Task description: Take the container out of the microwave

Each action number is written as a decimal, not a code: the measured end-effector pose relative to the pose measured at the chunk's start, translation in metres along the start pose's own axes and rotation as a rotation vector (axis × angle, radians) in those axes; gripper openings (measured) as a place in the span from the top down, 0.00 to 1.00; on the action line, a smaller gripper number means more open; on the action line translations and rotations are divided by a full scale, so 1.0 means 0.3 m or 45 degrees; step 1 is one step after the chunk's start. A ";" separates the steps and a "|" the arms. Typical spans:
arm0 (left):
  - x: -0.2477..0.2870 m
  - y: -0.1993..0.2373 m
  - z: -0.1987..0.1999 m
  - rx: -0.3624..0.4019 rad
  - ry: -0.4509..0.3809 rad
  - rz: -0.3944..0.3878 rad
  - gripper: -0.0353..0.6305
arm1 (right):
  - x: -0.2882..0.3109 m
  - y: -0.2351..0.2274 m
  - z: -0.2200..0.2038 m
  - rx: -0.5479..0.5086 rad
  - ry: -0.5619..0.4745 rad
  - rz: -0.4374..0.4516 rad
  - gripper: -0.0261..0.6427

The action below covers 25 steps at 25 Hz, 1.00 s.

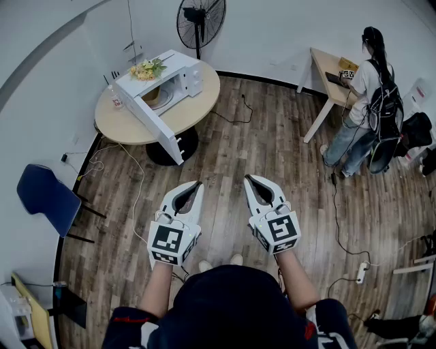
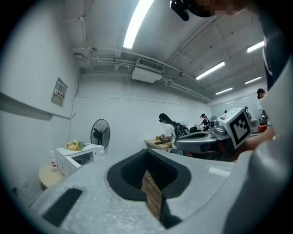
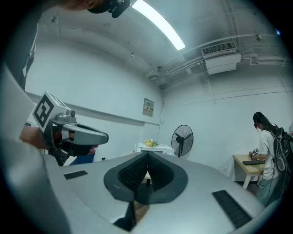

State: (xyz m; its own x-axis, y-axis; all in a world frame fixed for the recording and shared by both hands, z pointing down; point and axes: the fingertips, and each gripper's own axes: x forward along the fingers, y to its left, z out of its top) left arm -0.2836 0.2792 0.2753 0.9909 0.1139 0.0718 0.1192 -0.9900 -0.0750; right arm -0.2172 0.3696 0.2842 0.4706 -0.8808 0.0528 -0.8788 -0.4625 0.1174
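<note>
Container (image 1: 161,96): you can see a pale round shape inside the open microwave; it is too small to tell more.
Microwave (image 1: 180,78): white, standing on the round tabletop (image 1: 126,126), far ahead of you and to your left.
Door (image 1: 153,126): swung wide open, reaching from the microwave's front out over the tabletop's near edge.
Flowers (image 1: 146,68): a yellow bunch lying on top of the microwave.
Bottle (image 1: 116,101): small, upright on the tabletop, just left of the microwave.
Fan (image 1: 200,20): a black pedestal fan standing behind the microwave, by the wall.
Left tongs (image 1: 197,183): clenched with the jaw tips together and nothing between them; you hold them level over the wooden floor (image 1: 231,157), well apart from the microwave.
Right tongs (image 1: 248,178): clenched and empty too, level, beside the left tongs and equally far from the microwave.
Chair (image 1: 44,198): blue, against the wall, nearer to you than the microwave and further left.
Person (image 1: 368,95): stands at a second tabletop (image 1: 327,68), far right of the microwave, back turned to you.
</note>
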 end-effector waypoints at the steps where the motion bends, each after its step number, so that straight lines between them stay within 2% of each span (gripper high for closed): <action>1: -0.001 0.000 0.001 -0.004 -0.004 0.004 0.93 | -0.002 0.000 0.001 0.007 -0.007 0.002 0.95; 12: 0.050 -0.039 -0.021 -0.028 0.028 0.011 0.93 | -0.022 -0.052 -0.018 0.033 -0.008 0.032 0.95; 18: 0.102 -0.095 -0.075 -0.022 0.065 0.031 0.93 | -0.039 -0.107 -0.084 0.091 -0.002 0.078 0.95; 25: 0.163 -0.142 -0.140 -0.011 0.121 0.039 0.93 | -0.025 -0.151 -0.156 0.090 0.040 0.138 0.95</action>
State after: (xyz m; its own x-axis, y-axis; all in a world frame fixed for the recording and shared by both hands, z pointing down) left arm -0.2430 0.3235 0.3239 0.9836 0.0756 0.1638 0.0880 -0.9936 -0.0701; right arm -0.1773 0.4018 0.3249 0.3736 -0.9230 0.0926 -0.9276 -0.3715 0.0388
